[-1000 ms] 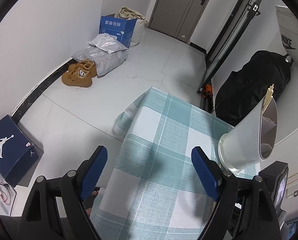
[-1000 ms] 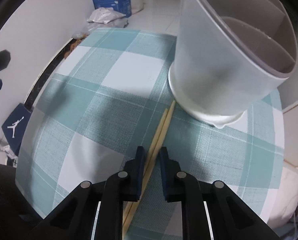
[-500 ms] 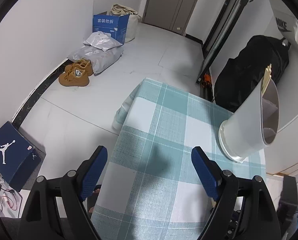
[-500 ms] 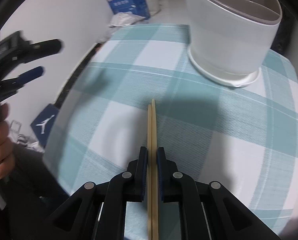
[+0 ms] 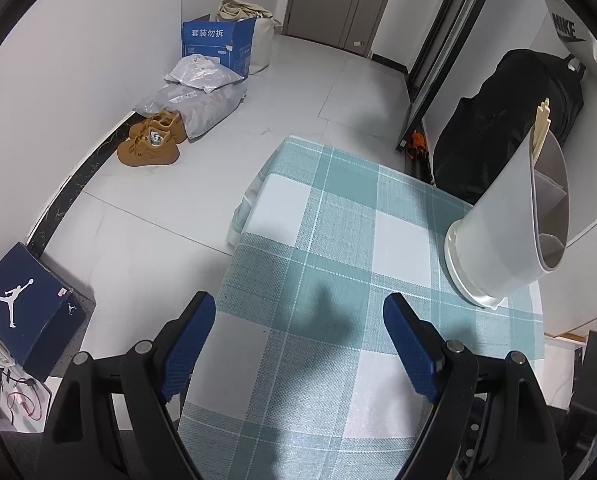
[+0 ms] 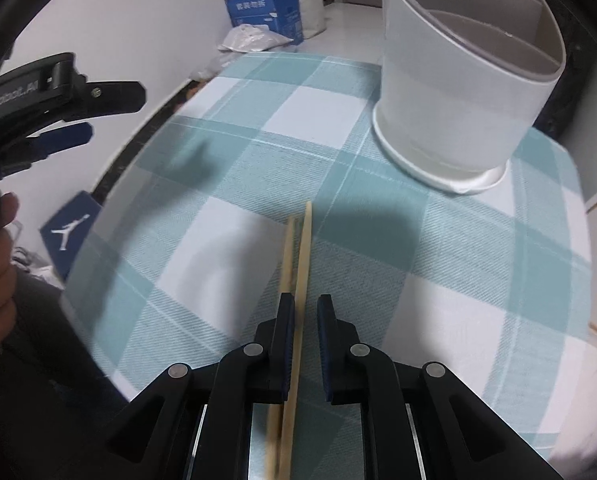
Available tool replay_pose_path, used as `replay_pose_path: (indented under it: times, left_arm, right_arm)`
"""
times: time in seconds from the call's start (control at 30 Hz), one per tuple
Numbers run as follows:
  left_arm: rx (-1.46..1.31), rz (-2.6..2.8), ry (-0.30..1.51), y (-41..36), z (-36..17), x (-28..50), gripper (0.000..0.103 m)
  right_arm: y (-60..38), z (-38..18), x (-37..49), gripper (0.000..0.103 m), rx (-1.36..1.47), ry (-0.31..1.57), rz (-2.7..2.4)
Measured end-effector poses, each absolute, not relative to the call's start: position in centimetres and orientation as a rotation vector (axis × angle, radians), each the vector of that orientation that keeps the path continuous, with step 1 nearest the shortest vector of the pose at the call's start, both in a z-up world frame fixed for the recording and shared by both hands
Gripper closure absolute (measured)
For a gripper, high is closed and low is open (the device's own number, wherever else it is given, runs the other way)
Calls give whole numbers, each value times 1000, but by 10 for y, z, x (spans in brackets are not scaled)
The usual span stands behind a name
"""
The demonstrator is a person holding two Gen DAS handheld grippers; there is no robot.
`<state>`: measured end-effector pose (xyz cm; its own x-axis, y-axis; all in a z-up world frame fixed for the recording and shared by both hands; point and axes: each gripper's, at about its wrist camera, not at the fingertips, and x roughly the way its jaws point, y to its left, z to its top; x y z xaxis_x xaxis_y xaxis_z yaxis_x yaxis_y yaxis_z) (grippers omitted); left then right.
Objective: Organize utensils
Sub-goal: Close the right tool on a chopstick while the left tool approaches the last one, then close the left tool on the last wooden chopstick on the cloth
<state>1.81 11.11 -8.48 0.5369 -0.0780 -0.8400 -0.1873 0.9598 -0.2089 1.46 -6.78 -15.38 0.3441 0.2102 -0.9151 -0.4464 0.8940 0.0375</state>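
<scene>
A white utensil holder (image 6: 462, 80) with inner dividers stands on the checked tablecloth (image 6: 338, 128); in the left wrist view it (image 5: 502, 236) is at the right with chopstick ends (image 5: 541, 128) sticking out of its top. In the right wrist view a pair of wooden chopsticks (image 6: 296, 264) runs between the fingers of my right gripper (image 6: 305, 312), blurred, pointing toward the holder. The jaws stand slightly apart, with a gap on the right side of the chopsticks. My left gripper (image 5: 298, 320) is open and empty above the table's left part; it also shows in the right wrist view (image 6: 58, 116).
The table's left edge (image 5: 234, 248) drops to a tiled floor. On the floor are a blue shoe box (image 5: 26, 312), brown shoes (image 5: 150, 144), bags and a blue carton (image 5: 218, 44). A black bag (image 5: 510, 128) lies behind the table.
My right gripper's jaws have parted from a tight grip on the chopsticks, and the chopsticks look blurred and skewed. The holder looks closer. The left gripper has shifted only slightly.
</scene>
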Motion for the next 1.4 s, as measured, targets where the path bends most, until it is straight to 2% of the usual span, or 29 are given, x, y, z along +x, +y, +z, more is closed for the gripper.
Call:
replay_pose_path:
  times: [0.07, 0.47, 0.53, 0.67, 1.0, 1.23, 1.3, 1.4]
  left_arm:
    - [-288, 71, 1008, 112, -85, 18, 20]
    - [-349, 122, 1048, 131, -93, 20, 20]
    - [-348, 135, 1061, 133, -95, 21, 20]
    - [-345, 131, 1062, 133, -97, 18, 20]
    - [-238, -134, 1153, 68, -102, 12, 20]
    - [-140, -216, 1248, 18, -111, 12, 21]
    - [-131, -199, 1276, 9, -115, 15, 22]
    - [-99, -176, 1315, 0, -116, 18, 32]
  right_arm:
    - [-65, -155, 19, 95, -257, 1153, 419]
    - [-45, -155, 48, 93, -309, 1139, 438]
    - [-42, -154, 52, 98, -308, 1134, 451]
    - [-50, -152, 57, 99, -228, 1137, 455]
    - [-126, -82, 40, 99, 133, 893, 479]
    - [-170, -60, 15, 99, 209, 759, 464]
    - [-179, -57, 11, 99, 220, 737, 457]
    - [-191, -50, 4, 99, 237, 696, 446]
